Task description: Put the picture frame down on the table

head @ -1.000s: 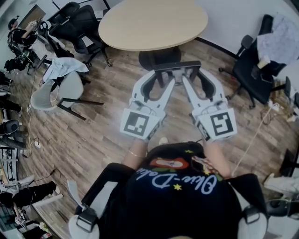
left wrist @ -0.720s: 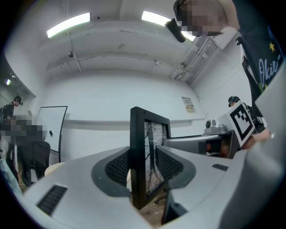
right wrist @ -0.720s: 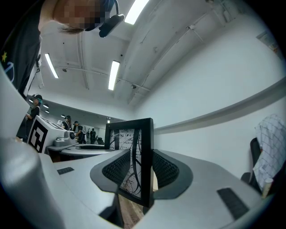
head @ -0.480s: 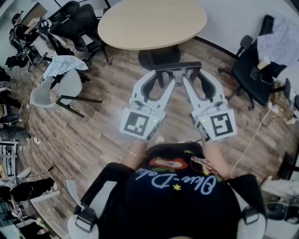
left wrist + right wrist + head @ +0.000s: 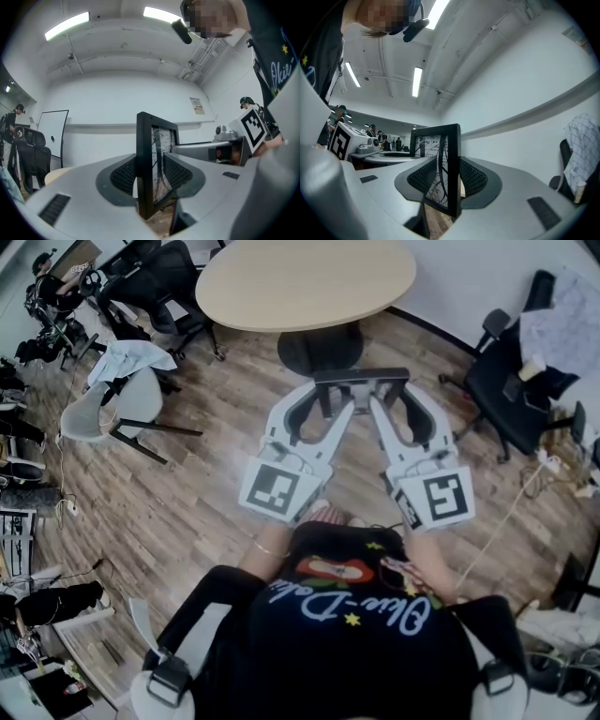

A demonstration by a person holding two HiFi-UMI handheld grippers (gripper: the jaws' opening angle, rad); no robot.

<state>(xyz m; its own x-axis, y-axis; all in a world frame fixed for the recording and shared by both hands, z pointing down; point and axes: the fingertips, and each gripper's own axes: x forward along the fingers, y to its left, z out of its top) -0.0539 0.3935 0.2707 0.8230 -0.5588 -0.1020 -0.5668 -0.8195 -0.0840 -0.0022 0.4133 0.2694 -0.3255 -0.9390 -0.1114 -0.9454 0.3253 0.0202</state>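
Nearest to me in the head view is the person's dark shirt [image 5: 356,634], which covers most of both hands; the lower edge cuts off the rest of the body. I count two marker cubes, one on each gripper.

The left gripper [image 5: 330,395] and the right gripper [image 5: 389,395] are both closed on the one picture frame [image 5: 361,377], the left on its left end and the right on its right end. In each gripper view the jaws stand partly apart, with the ribbed pads [image 5: 125,174] pressed against the black frame border from both sides. From above the frame shows only as a dark bar, so its face is hidden there. The gripper views show a print of dark lines behind glass, but I cannot make out the subject.

The frame is in the air above the wooden floor [image 5: 206,484], close before the dark table base [image 5: 319,351] and not on the table.

Farther on is one oval table [image 5: 300,282], its top bare and its far edge cut off. To the left is one pale chair [image 5: 112,418] with a light cloth on it. The dark chairs behind it overlap, so I cannot count them. At the right is one dark chair [image 5: 506,390].
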